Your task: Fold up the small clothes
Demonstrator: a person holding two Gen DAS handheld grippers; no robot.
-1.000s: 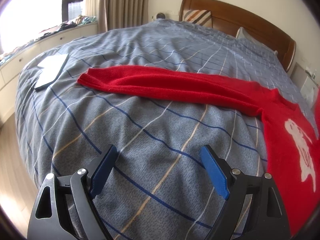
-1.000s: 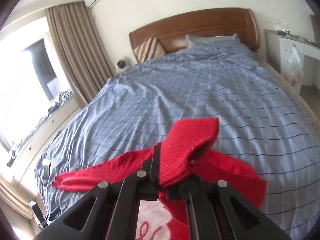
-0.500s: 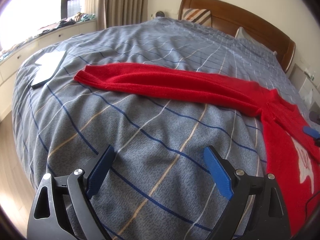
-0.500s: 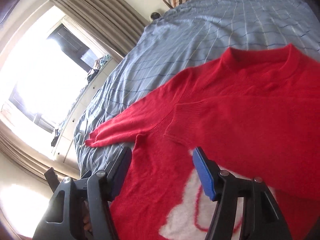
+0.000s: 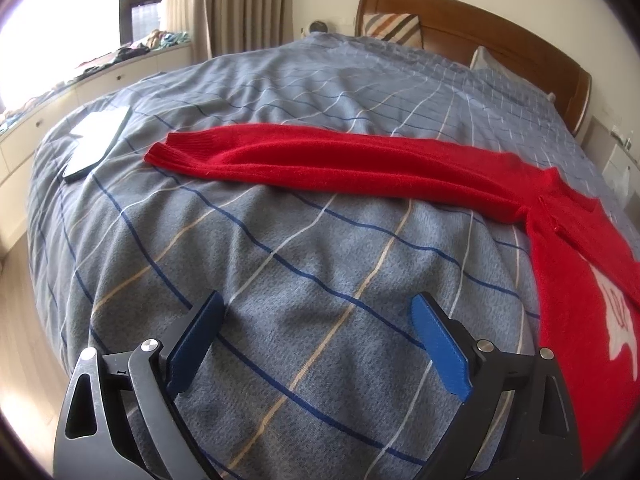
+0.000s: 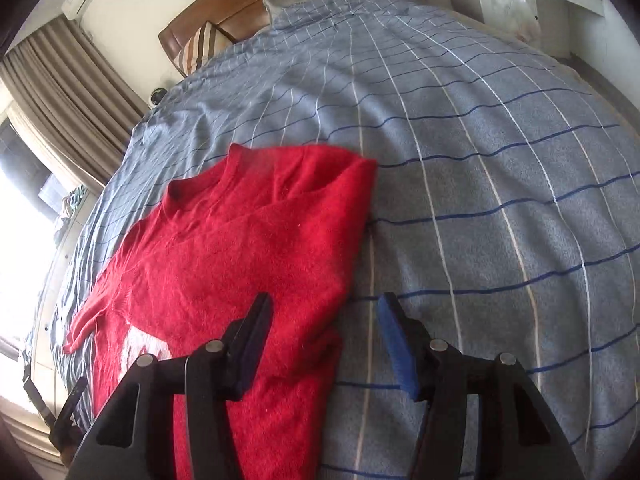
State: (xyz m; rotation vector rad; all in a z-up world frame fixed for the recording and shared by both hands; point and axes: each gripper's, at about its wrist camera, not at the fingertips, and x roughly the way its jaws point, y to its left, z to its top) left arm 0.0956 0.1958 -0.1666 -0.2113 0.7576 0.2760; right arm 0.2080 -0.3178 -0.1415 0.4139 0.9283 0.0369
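Sweater (image 5: pixel 568 280) hem beyond frame edge

Counts of items visible across the two wrist views.
One red sweater (image 5: pixel 360 168) ahead of the left fingers, with one sleeve stretched out and one sleeve folded over the body (image 6: pixel 248 240); one bed (image 5: pixel 280 264); two pillows, one striped (image 5: pixel 394 28), one blue-grey (image 5: pixel 486 58); one flat white-faced device (image 5: pixel 98 140) far left of the fingers; two grippers, left (image 5: pixel 316 336) and right (image 6: pixel 326 340), jaws apart.
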